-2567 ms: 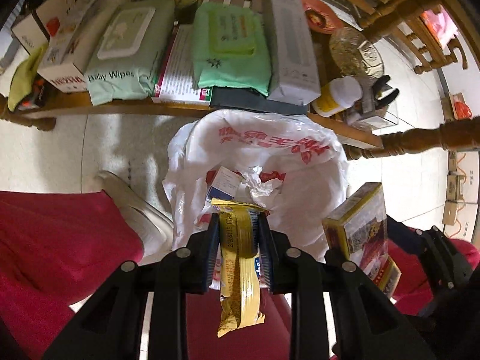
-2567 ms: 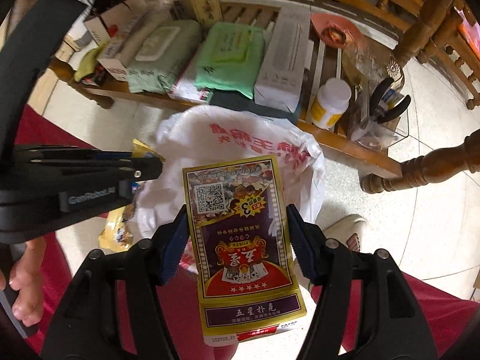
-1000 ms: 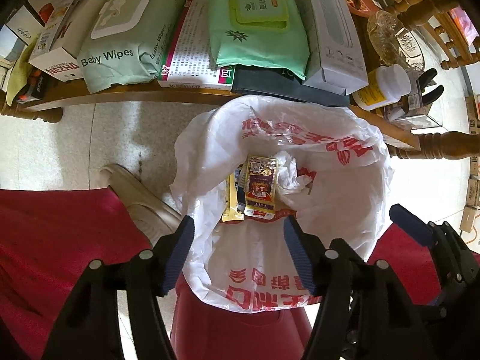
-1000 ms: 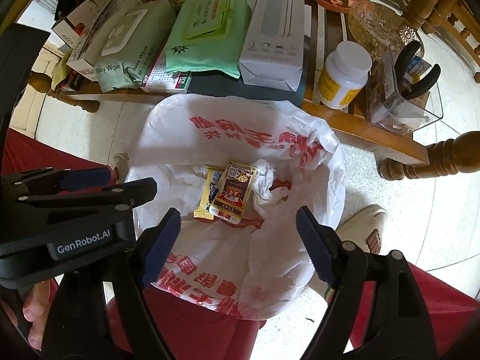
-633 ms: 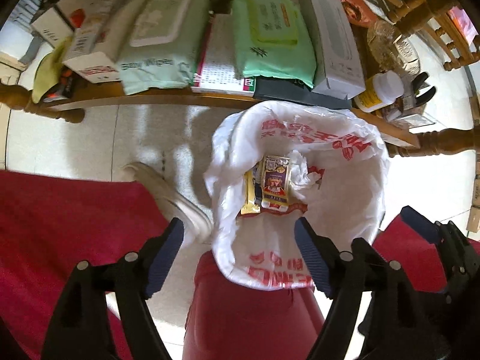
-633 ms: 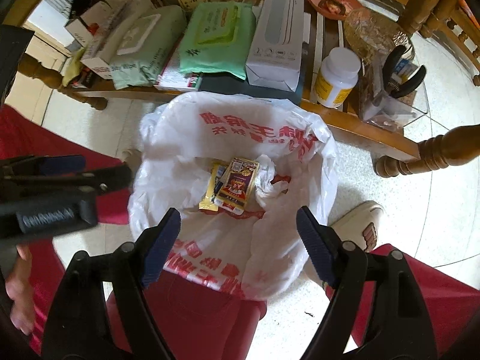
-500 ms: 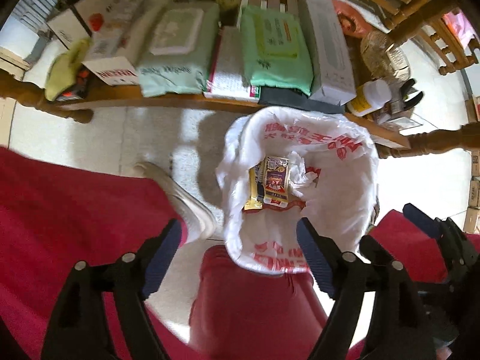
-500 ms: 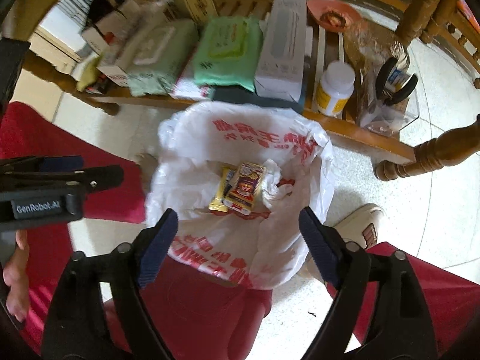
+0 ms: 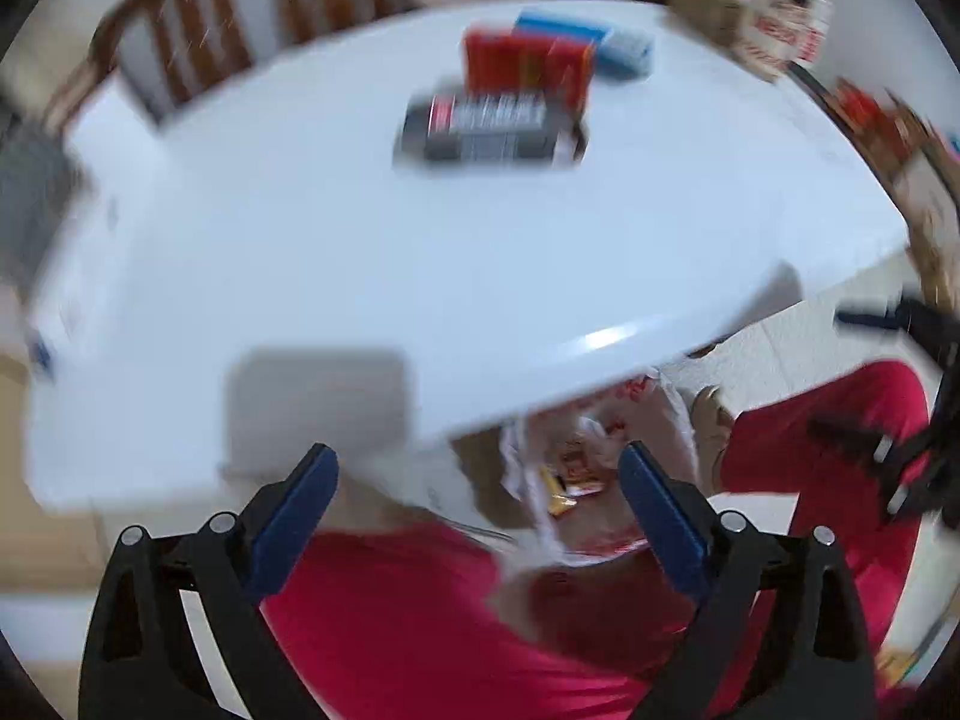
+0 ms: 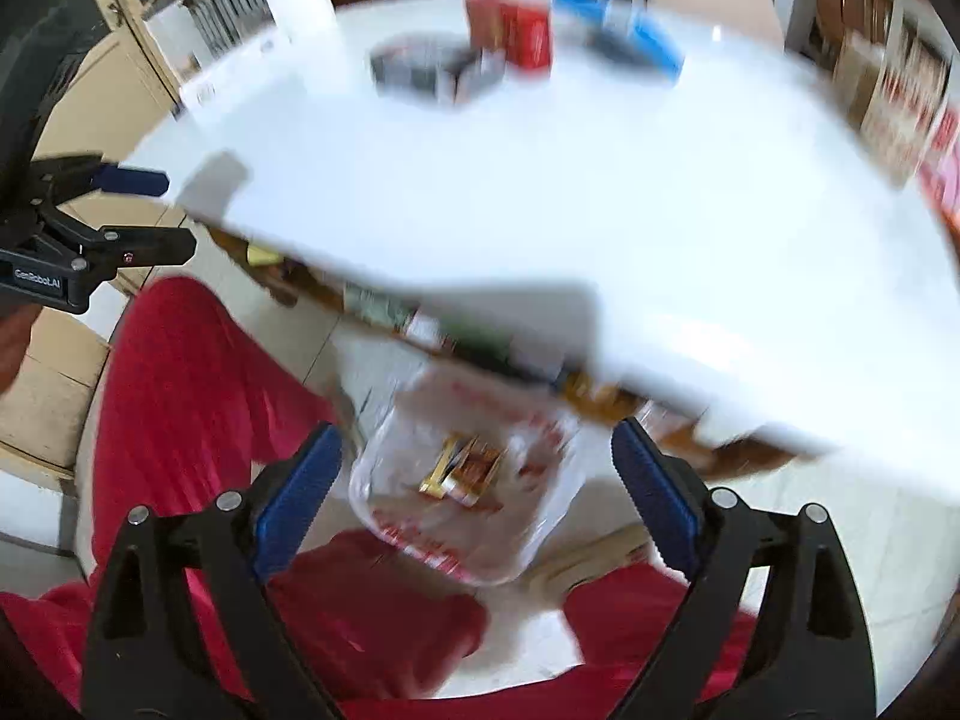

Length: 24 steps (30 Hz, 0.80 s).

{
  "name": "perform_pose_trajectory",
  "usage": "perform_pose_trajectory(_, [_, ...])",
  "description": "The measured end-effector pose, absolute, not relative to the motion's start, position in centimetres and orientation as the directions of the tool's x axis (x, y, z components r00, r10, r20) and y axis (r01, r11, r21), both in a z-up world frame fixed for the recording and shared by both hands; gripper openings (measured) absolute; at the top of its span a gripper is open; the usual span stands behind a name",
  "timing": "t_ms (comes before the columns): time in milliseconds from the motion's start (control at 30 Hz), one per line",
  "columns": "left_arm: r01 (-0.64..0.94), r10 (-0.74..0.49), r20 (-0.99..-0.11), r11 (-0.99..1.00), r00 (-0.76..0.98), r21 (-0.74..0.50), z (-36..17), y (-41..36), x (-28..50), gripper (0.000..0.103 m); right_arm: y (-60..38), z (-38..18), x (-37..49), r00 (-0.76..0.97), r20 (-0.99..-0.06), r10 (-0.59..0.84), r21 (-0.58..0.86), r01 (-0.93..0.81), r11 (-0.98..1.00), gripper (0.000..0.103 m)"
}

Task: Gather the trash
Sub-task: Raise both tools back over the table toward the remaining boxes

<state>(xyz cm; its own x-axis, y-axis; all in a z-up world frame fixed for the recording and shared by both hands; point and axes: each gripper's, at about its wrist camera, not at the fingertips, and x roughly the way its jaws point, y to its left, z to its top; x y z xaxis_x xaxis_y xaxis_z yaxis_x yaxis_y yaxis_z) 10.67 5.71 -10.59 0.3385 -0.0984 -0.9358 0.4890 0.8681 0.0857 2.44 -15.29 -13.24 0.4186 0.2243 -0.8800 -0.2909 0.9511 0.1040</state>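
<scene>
Both views are motion-blurred. My left gripper [image 9: 477, 483] is open and empty, held above the near edge of a white table [image 9: 360, 252]. My right gripper [image 10: 477, 474] is open and empty too. Below the table edge sits the white trash bag with red print [image 10: 462, 546], holding a yellow wrapper [image 10: 441, 468] and a purple-red card box [image 10: 477, 471]; the bag also shows in the left wrist view [image 9: 576, 480]. On the far part of the table lie a dark grey packet [image 9: 486, 126], a red box [image 9: 522, 69] and a blue box [image 9: 594, 45].
The person's red-trousered legs [image 10: 198, 384] flank the bag. A wooden shelf with clutter [image 10: 456, 336] runs under the table. Wooden chairs [image 9: 198, 42] stand behind the table. The left gripper shows at the left of the right wrist view [image 10: 120, 210]. Boxes [image 10: 900, 96] stand at right.
Both grippers let their items fall into the bag, then rose fast from over the bag to table height. The white tabletop and its far items have come into view.
</scene>
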Motion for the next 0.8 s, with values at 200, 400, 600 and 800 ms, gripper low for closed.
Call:
perform_pose_trajectory(200, [0.689,-0.122,-0.920,0.701,0.372,0.185,-3.8,3.3,13.4,0.093,-17.3,-4.9,5.8,0.513,-0.832,0.210,0.043,-0.319,0.947,0.090])
perform_pose_trajectory(400, [0.784,-0.179,-0.933,0.602,0.313,0.147,-0.6,1.2,16.6,0.093,-19.6,1.3,9.3,0.603,-0.774,0.194,-0.007,-0.313,0.950,0.094])
perform_pose_trajectory(600, [0.844,-0.141,-0.943,0.500,0.300,0.194,-0.7,-0.9,18.9,0.093,-21.5,4.5,13.0,0.630,-0.746,0.218,0.006,-0.322,0.947,0.094])
perform_pose_trajectory(800, [0.910,-0.136,-0.956,0.364,0.262,0.198,-1.6,-2.6,19.7,0.093,-21.5,5.6,15.5,0.659,-0.732,0.176,-0.081,-0.340,0.937,0.094])
